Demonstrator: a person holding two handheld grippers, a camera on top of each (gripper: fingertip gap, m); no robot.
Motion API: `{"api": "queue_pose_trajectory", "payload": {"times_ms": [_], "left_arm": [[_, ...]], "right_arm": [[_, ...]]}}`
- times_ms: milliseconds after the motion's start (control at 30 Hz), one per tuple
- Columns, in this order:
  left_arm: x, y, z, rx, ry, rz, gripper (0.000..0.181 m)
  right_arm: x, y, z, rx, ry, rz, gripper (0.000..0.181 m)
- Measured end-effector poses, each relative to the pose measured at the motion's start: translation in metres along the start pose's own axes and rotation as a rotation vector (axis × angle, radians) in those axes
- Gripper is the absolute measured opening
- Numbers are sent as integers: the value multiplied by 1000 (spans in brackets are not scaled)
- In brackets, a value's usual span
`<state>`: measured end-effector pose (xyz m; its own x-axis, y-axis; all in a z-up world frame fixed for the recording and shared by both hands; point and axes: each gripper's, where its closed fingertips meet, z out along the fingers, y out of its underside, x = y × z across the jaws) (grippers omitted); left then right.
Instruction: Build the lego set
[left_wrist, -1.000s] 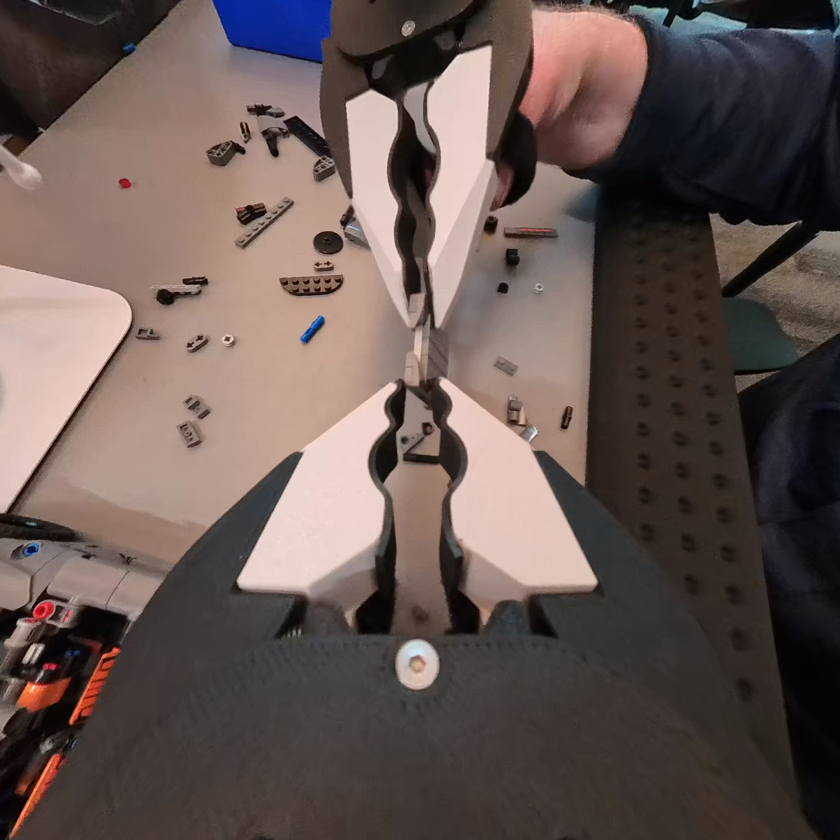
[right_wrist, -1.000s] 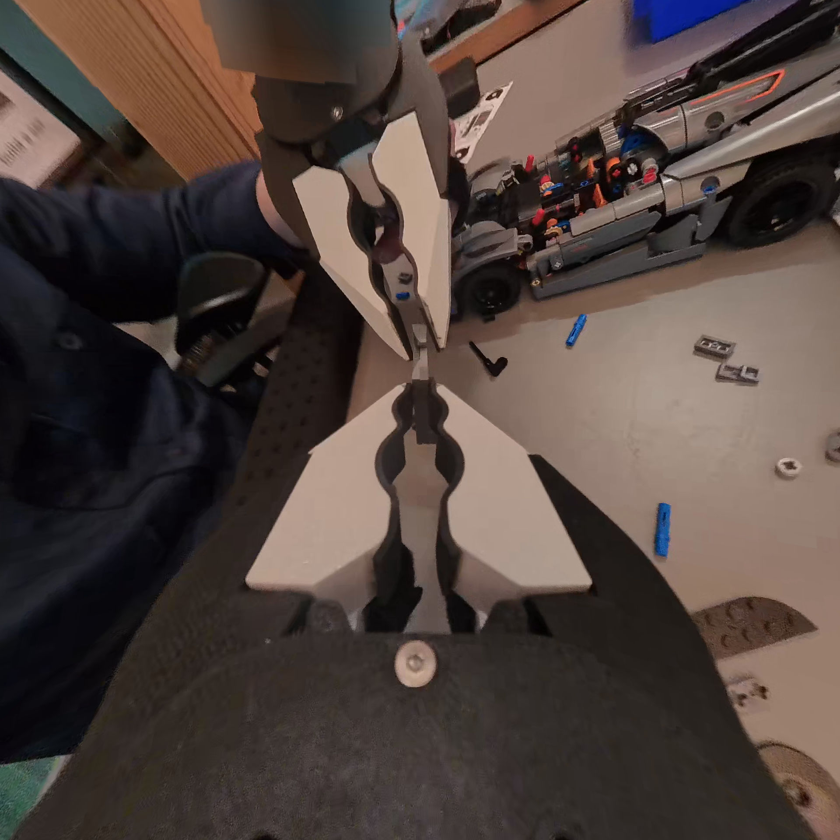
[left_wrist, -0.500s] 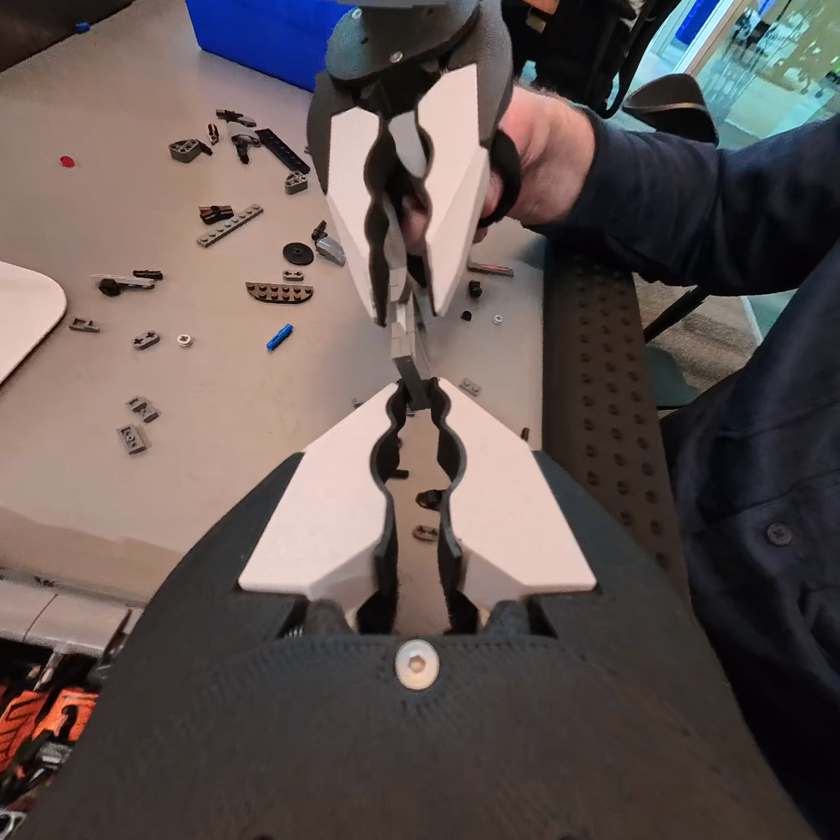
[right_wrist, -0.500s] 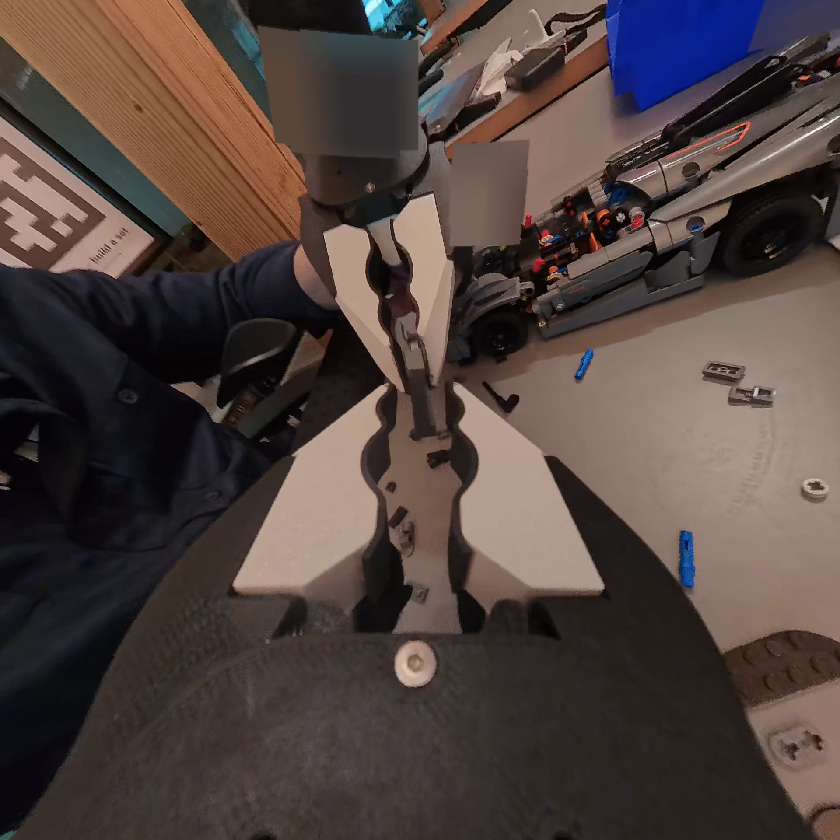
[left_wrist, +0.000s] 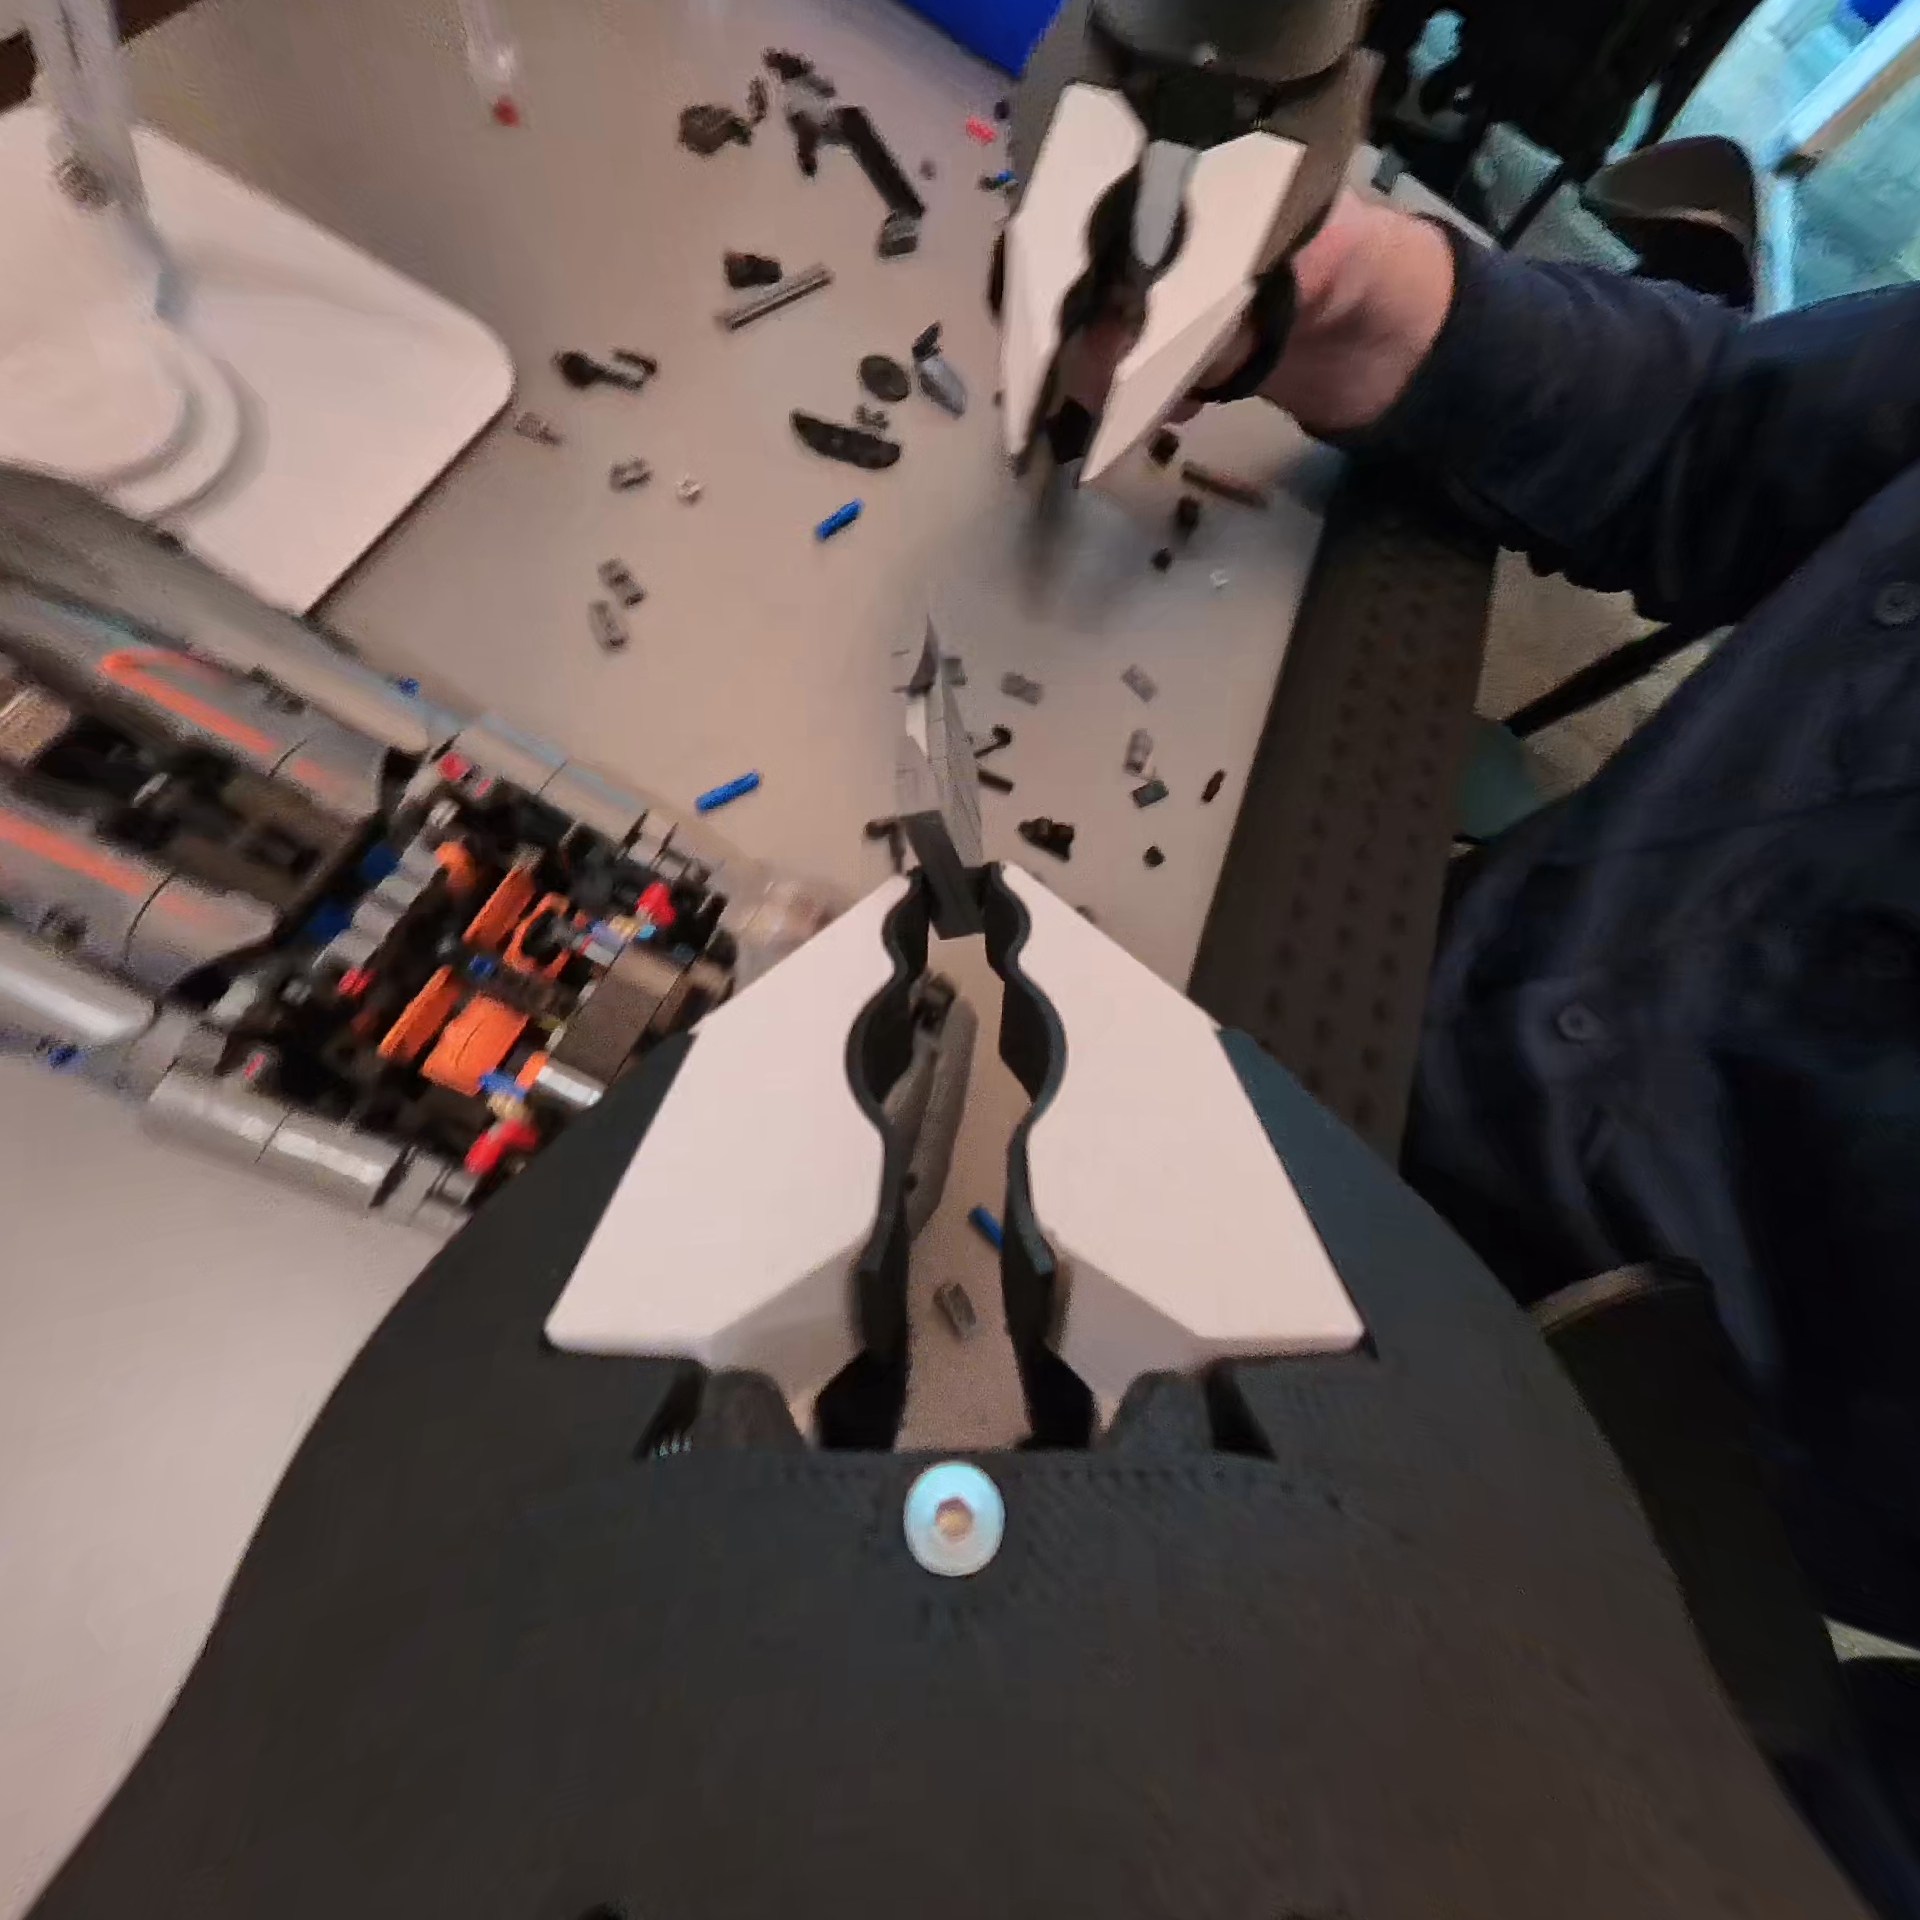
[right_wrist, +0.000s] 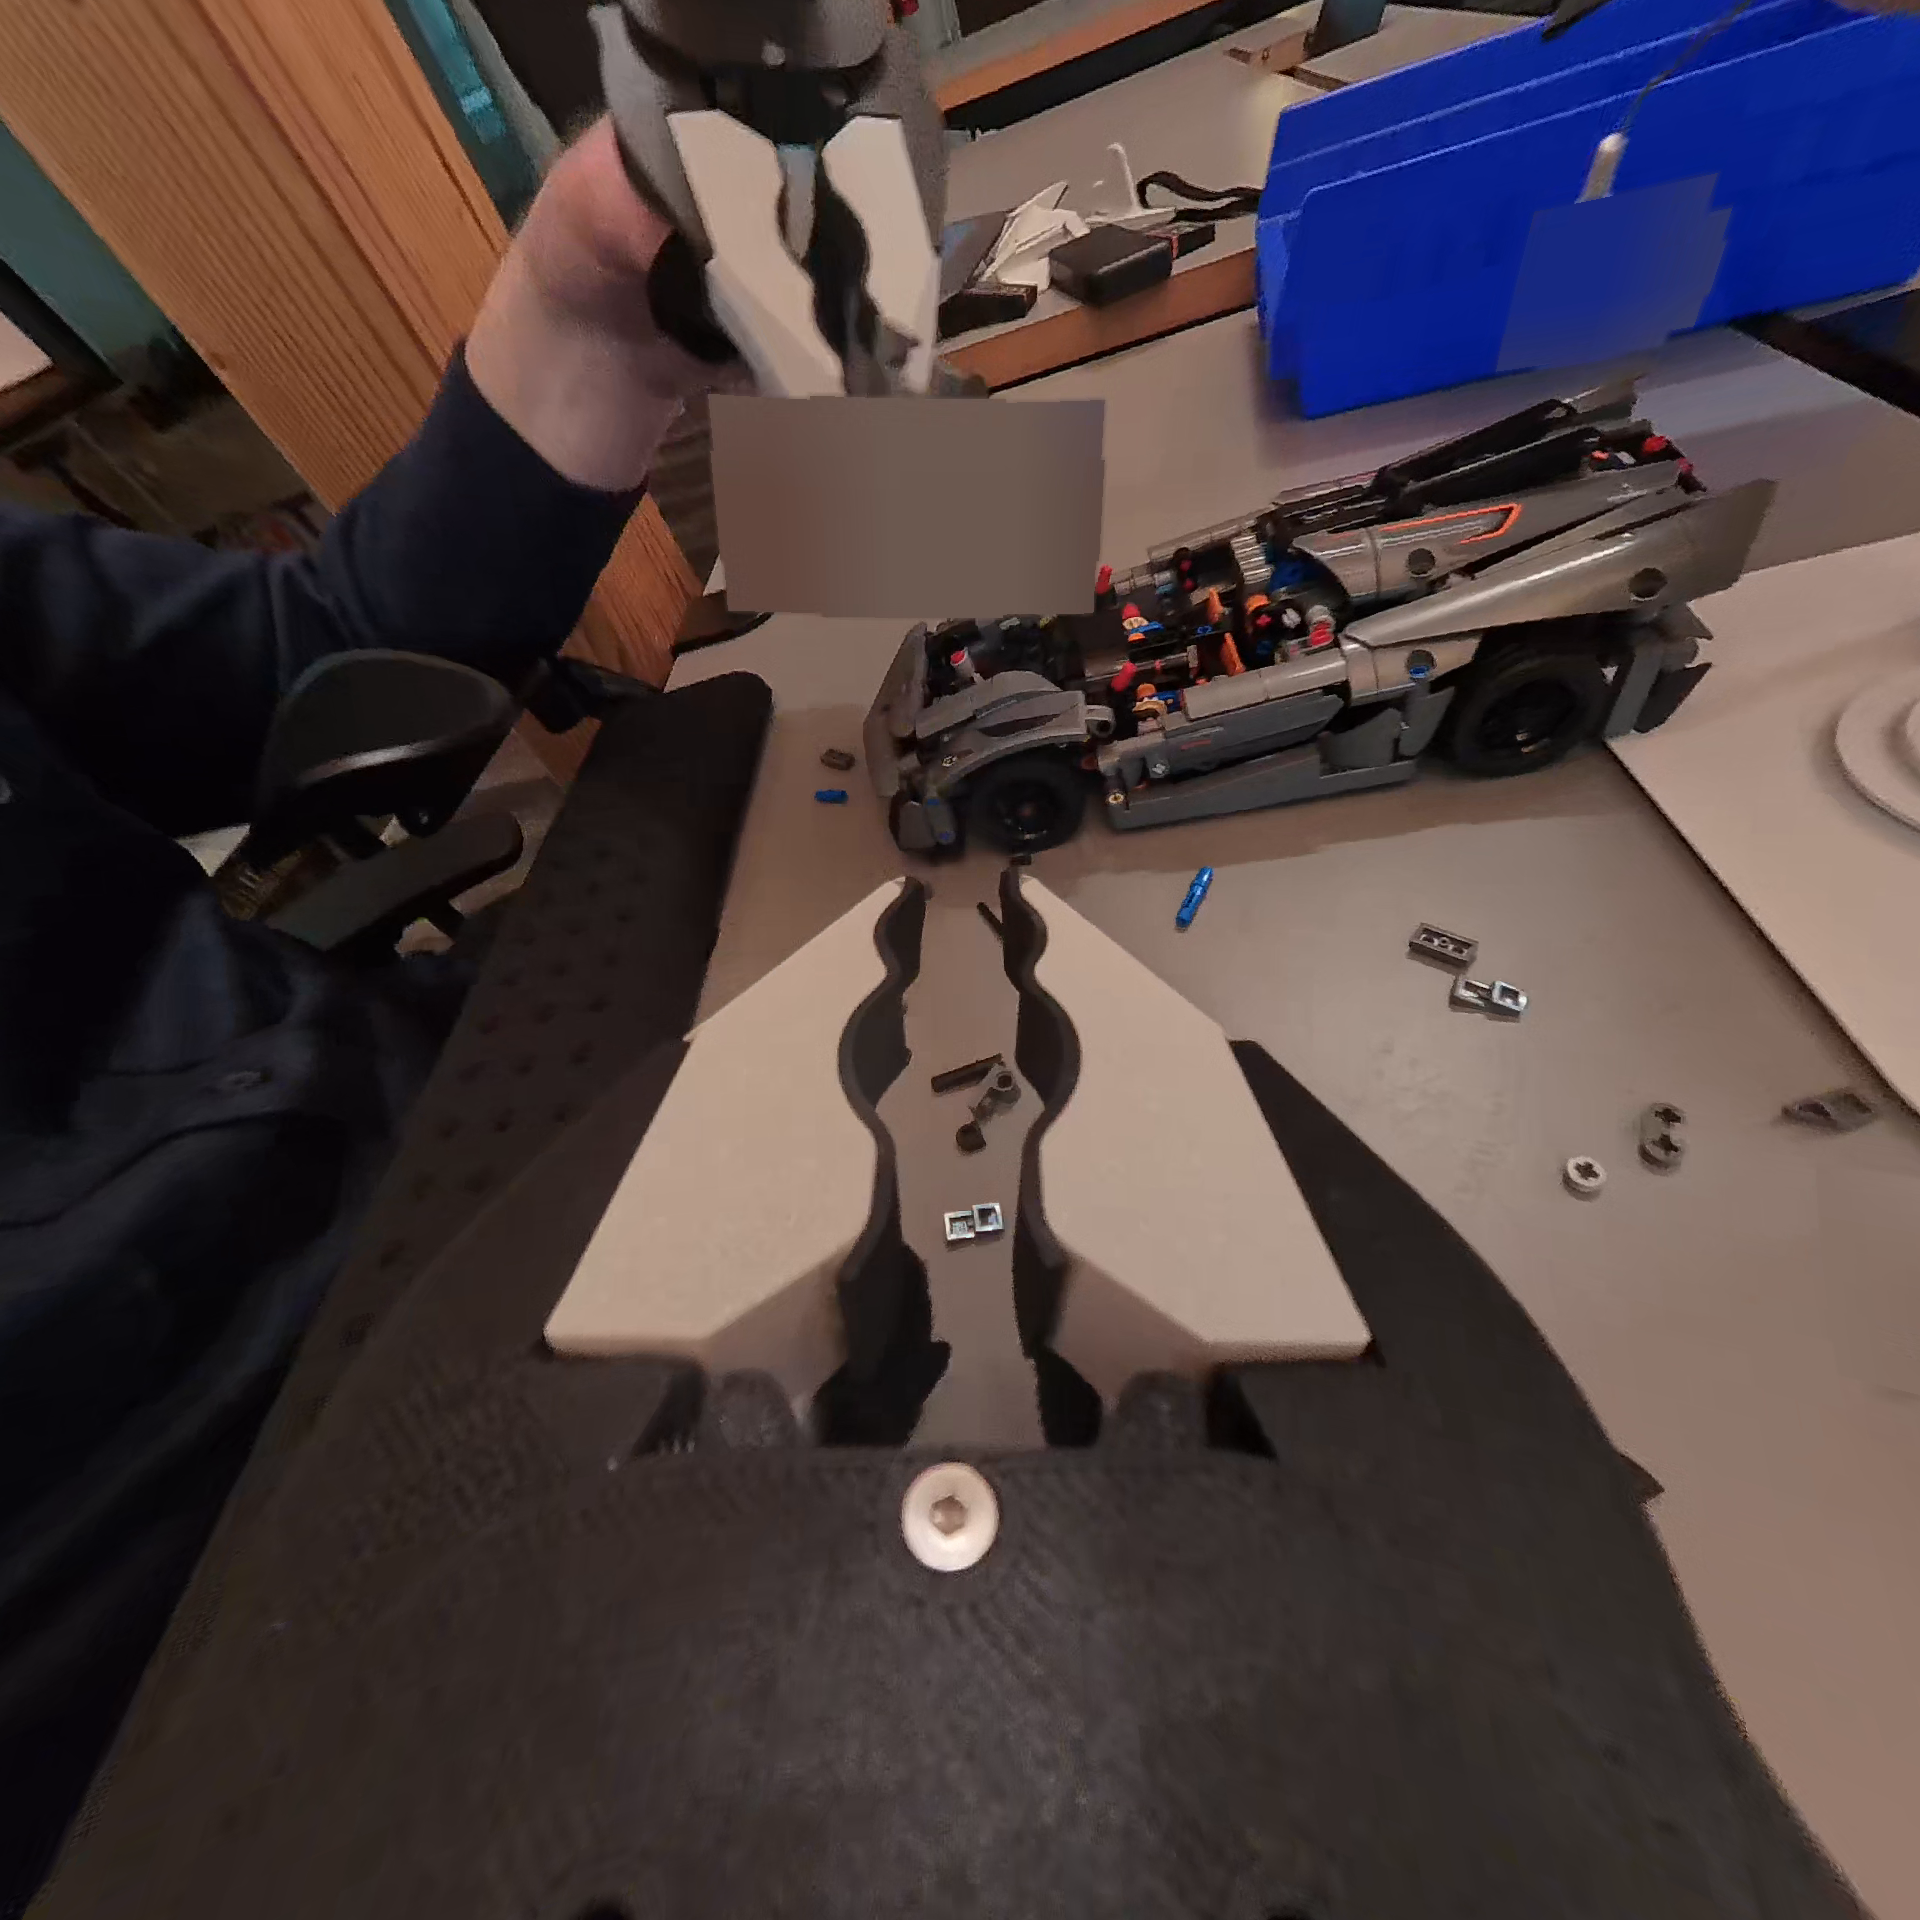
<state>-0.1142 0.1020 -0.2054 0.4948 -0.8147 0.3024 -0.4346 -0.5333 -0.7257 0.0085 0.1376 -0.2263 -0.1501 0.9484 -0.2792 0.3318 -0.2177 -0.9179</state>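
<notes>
My left gripper (left_wrist: 951, 888) is shut on a slim grey and black lego sub-assembly (left_wrist: 940, 769) that sticks out forward past the tips, held above the table. The partly built grey lego car (left_wrist: 416, 935) with orange and red inner parts lies to its left. My right gripper (right_wrist: 961, 883) is open and empty, low over the table, pointing at the car's (right_wrist: 1299, 665) front wheel. In the left wrist view the right gripper (left_wrist: 1055, 468) hangs farther off, apart from the piece. In the right wrist view the left gripper's fingers (right_wrist: 769, 260) show at the top; a patch hides its tips.
Several loose small lego parts (left_wrist: 831, 436) are scattered on the grey table. Tiny parts (right_wrist: 977, 1101) lie under my right fingers, a blue pin (right_wrist: 1193, 896) beside them. A blue bin (right_wrist: 1558, 208) stands behind the car. A white base (left_wrist: 260, 364) is at left. A black perforated strip (left_wrist: 1351, 779) edges the table. Some 15 centimetres of space lies between my two pairs of fingers.
The right gripper has opened, let go of the sub-assembly and drawn away. The left gripper keeps the piece and has swung left toward the car.
</notes>
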Motion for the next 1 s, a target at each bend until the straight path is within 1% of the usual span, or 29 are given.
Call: {"api": "queue_pose_trajectory", "payload": {"times_ms": [33,200,300,600,667,800,900,933,1000], "left_arm": [[-6,7,-4,-19,-25,-20,8],[-1,50,-1,-202,83,-123,8],[-5,67,3,-264,110,-182,8],[-25,89,4,-348,113,-280,7],[-25,89,5,-345,145,-315,8],[-28,93,8,-371,129,-304,9],[-31,89,8,-354,134,-317,9],[-34,87,8,-339,118,-318,10],[-32,86,8,-329,132,-318,15]], "right_arm": [[-2,2,2,-11,-3,-16,12],[-6,10,12,-63,11,-66,10],[-5,13,14,-74,8,-62,10],[-10,15,17,-81,-9,-72,7],[-11,15,17,-86,-12,-75,7],[-12,14,16,-82,-14,-77,7],[-12,14,15,-79,-16,-75,7],[-12,14,15,-81,-16,-75,7],[-12,14,15,-81,-17,-75,7]]}}
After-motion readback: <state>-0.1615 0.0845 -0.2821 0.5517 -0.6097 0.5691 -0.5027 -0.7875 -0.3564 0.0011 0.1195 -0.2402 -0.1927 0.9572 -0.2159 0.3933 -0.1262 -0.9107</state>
